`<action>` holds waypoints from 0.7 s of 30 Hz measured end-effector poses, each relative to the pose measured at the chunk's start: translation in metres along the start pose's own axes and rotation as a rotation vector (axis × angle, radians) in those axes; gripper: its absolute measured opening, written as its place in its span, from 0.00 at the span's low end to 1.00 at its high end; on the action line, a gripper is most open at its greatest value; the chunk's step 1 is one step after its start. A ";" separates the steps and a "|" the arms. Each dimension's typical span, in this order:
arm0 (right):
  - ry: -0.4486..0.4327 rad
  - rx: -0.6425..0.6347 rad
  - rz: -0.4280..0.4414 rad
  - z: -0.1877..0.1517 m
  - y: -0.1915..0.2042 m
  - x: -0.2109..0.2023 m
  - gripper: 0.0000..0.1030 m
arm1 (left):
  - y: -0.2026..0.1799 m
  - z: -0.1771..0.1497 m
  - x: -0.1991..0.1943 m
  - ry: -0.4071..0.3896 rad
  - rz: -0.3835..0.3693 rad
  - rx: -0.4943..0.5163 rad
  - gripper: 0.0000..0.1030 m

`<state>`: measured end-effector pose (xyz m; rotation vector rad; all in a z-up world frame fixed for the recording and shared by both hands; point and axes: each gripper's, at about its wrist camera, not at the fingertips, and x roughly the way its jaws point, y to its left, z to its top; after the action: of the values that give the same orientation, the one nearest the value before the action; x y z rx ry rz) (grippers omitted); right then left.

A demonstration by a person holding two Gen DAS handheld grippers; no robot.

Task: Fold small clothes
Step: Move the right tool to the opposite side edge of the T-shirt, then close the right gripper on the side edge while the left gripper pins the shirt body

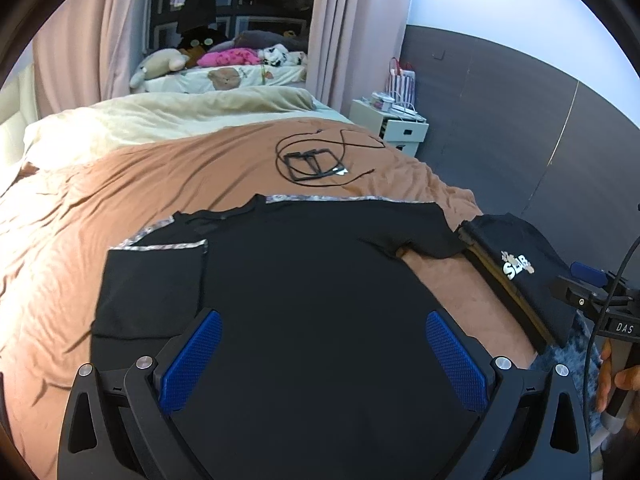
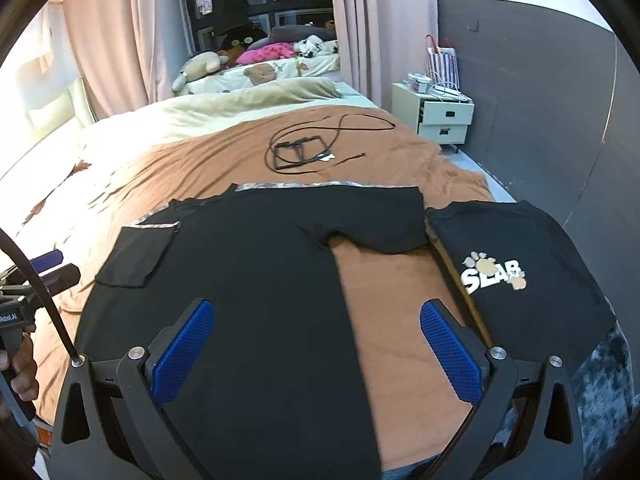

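Both claws, left (image 1: 323, 360) and right (image 2: 316, 350), hovered wide open and empty over the black shirt (image 1: 304, 288) spread flat on the bed (image 1: 100, 200), its left sleeve (image 1: 152, 288) already folded in, likely readying the next fold.

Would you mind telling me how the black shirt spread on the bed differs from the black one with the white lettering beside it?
The spread black shirt lies open with one sleeve out; the lettered shirt is folded into a compact rectangle. The spread shirt shows patterned trim at its edges; the lettered shirt shows a white print with paw marks. The spread shirt covers far more of the bed. Both are black and rest on the brown cover.
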<state>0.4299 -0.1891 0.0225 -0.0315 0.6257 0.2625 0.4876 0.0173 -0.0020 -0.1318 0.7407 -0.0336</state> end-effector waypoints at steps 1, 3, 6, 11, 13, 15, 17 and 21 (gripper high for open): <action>0.003 -0.002 -0.003 0.003 -0.002 0.003 1.00 | -0.001 0.003 0.006 0.004 -0.003 0.000 1.00; 0.003 -0.004 -0.013 0.011 -0.009 0.012 1.00 | -0.004 0.009 0.016 0.006 -0.030 0.005 1.00; 0.019 0.006 -0.009 0.024 -0.022 0.026 1.00 | -0.008 0.019 0.032 0.011 -0.029 0.003 0.99; 0.028 0.024 -0.013 0.045 -0.042 0.052 0.99 | -0.009 0.033 0.065 0.034 -0.049 -0.023 0.93; 0.034 0.036 -0.009 0.055 -0.052 0.066 0.94 | -0.009 0.038 0.081 0.048 -0.053 -0.035 0.87; 0.054 0.050 0.001 0.064 -0.063 0.083 0.85 | -0.008 0.042 0.098 0.063 -0.056 -0.049 0.79; 0.083 0.058 0.015 0.075 -0.074 0.103 0.74 | -0.008 0.045 0.113 0.074 -0.059 -0.058 0.75; 0.113 0.059 0.014 0.098 -0.091 0.137 0.71 | -0.011 0.053 0.145 0.088 -0.062 -0.062 0.70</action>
<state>0.6161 -0.2346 0.0176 0.0148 0.7457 0.2565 0.6309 0.0011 -0.0594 -0.2136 0.8260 -0.0759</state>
